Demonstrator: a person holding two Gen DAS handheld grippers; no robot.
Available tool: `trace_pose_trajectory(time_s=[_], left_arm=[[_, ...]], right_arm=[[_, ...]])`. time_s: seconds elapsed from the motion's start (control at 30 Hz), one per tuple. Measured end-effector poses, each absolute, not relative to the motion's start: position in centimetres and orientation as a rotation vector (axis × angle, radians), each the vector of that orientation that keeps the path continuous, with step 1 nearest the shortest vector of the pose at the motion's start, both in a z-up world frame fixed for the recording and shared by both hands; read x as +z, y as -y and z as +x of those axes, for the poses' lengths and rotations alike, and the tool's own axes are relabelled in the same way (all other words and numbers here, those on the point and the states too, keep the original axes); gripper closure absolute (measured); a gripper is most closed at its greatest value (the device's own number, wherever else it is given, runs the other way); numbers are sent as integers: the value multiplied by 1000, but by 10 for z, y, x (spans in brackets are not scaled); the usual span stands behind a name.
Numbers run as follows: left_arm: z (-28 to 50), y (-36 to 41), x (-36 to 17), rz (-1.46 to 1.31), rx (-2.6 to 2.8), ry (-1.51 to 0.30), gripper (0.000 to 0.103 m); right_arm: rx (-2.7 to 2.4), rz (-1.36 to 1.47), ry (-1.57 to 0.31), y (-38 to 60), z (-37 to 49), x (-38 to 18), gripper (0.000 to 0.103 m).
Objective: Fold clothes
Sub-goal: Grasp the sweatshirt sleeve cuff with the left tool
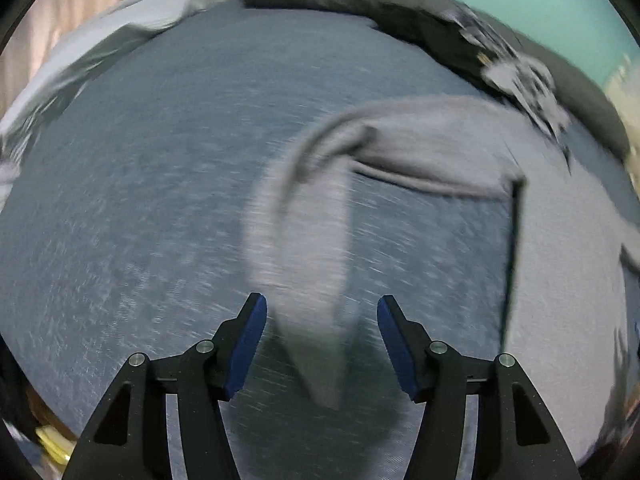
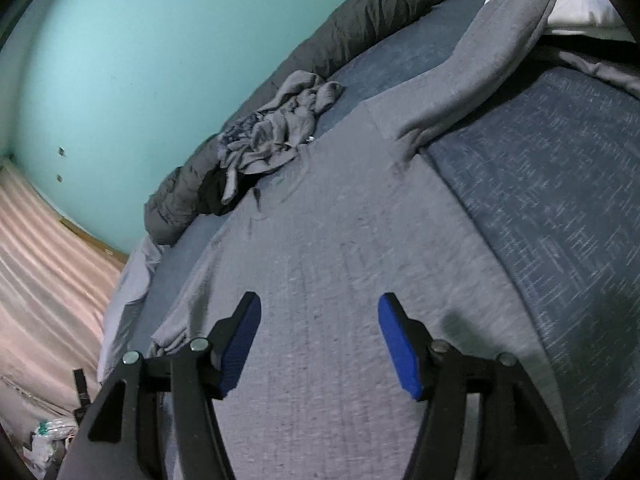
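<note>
A grey sweatshirt (image 2: 340, 240) lies spread on the blue bed cover (image 2: 560, 200), one sleeve (image 2: 500, 52) running off to the upper right. My right gripper (image 2: 319, 296) hovers over the sweatshirt's body, open, with nothing between its blue pads. In the blurred left wrist view the sweatshirt (image 1: 440, 152) lies at the right and its other sleeve (image 1: 304, 240) trails down towards me. The sleeve's end sits in the gap of my left gripper (image 1: 321, 299). That gripper is open and its pads stand clear of the cloth.
A crumpled pile of grey clothes (image 2: 280, 132) lies at the bed's far edge against a rolled dark grey duvet (image 2: 360, 32). Behind them is a teal wall (image 2: 160, 40). A white pillow (image 2: 580, 4) sits at the top right. A pale sheet (image 1: 100, 40) hangs off the bed's left side.
</note>
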State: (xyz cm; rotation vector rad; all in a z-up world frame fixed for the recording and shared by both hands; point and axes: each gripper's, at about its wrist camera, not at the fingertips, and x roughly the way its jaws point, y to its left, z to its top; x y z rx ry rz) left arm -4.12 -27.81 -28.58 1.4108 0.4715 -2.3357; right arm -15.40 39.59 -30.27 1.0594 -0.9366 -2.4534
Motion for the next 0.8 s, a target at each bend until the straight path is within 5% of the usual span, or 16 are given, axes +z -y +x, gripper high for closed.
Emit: trace_pose_trajectory(time_s=[0.27,0.33,0.47,0.8], left_arm=[[-40,298,-316,1437,-2302,-585,47],[-44,297,-321,1455,-2309,-605,73],[-53,291,-322,1487,-2325,-555,94],[-66,331,-246,1326,-2287,-196,97]], right_arm=[[-2474,1075,975,-403,-145,-316,35],[-2497,1077,989,-407,-144,-319,35],[-2504,1078,998,-411,-146,-322,35],[-2565,1085,922,-408,-145,-321,35]])
